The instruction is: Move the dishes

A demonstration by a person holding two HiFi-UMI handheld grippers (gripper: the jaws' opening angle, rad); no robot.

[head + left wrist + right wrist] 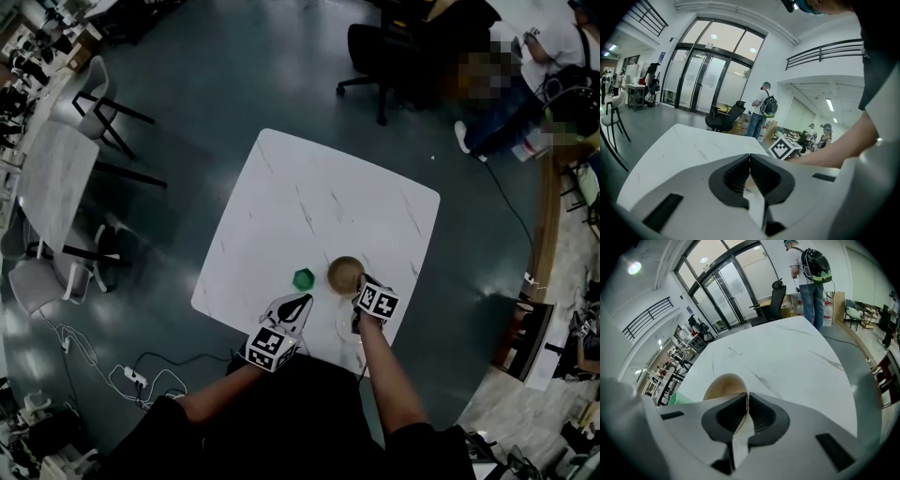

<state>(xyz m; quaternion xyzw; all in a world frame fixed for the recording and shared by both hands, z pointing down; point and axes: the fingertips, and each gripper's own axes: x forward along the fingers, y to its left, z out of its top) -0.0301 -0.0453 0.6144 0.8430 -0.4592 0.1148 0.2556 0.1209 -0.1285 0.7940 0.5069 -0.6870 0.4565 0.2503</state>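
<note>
Nearest, at the bottom edge of the head view: two bare forearms reaching forward over the near corner of a white table (309, 197) with faint grey veins.

On the left, the left gripper (302, 300), white with a square-marker cube at its back. Jaws pressed together, tips meeting, nothing held between them in the left gripper view (750, 156). Points toward a small green dish (303, 279) and stops just short of it; contact impossible to judge.

On the right, the right gripper (360, 285), jaws clamped on the near rim of a tan bowl (344, 272). In the right gripper view (746, 395), the thin bowl wall (723, 384) running straight between the two dark ribbed pads. Bowl upright on the table near its front right edge, just right of the green dish (680, 399) and slightly apart from it.

Beyond the dishes, bare tabletop stretching to the far corner.

Around the table, dark glossy floor (206, 75). To the left, white chairs (98, 108) beside another pale table, and a power strip with looping white cables (131, 377) on the floor. At the far right, a black office chair (373, 52) and seated people.

Farthest, in the gripper views: tall glass doors (701, 79) and a standing person with a backpack (808, 273).
</note>
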